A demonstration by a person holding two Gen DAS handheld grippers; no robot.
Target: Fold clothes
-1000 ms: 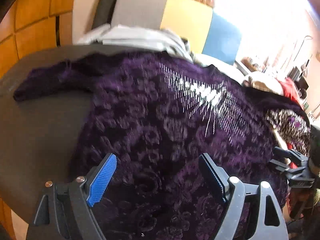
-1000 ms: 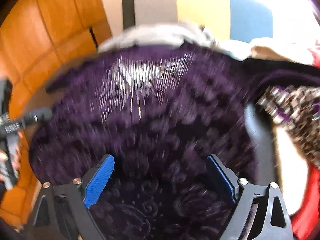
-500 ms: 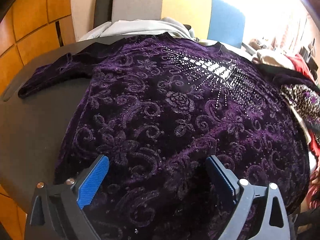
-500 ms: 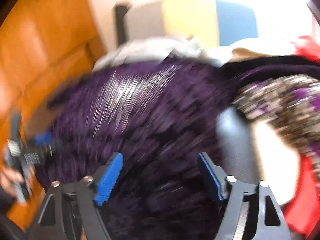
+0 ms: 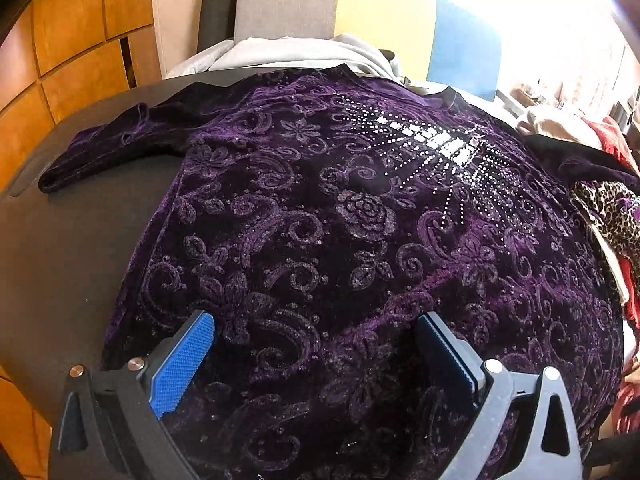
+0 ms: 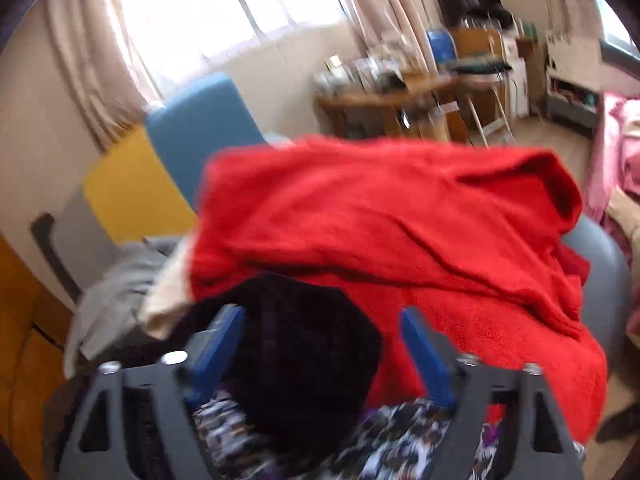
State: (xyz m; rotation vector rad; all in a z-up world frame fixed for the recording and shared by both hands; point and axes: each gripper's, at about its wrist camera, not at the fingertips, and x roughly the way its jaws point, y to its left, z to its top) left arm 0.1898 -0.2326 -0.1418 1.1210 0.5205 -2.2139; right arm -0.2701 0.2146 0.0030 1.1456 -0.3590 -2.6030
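Observation:
A purple velvet top (image 5: 340,220) with a swirl pattern and a rhinestone fan near its neckline lies spread flat on a dark round table (image 5: 68,240). One sleeve (image 5: 104,148) stretches out to the left. My left gripper (image 5: 316,340) hovers open over the hem, nothing between its blue pads. My right gripper (image 6: 324,344) is also open, pointing at a heap of clothes: a red fleece (image 6: 400,240), a dark purple sleeve end (image 6: 304,340) and a leopard-print cloth (image 6: 380,440). The dark cloth lies between its fingers without being pinched.
A grey garment (image 5: 304,52) lies at the table's far edge, before a grey, yellow and blue chair back (image 5: 360,12). Orange wood panels (image 5: 80,40) line the left wall. The clothes heap (image 5: 608,208) crowds the table's right side. A desk (image 6: 400,96) stands by the window.
My right gripper swung away from the purple top to the right, now facing the red fleece and the clothes heap. My left gripper stayed open over the hem, drawing back slightly.

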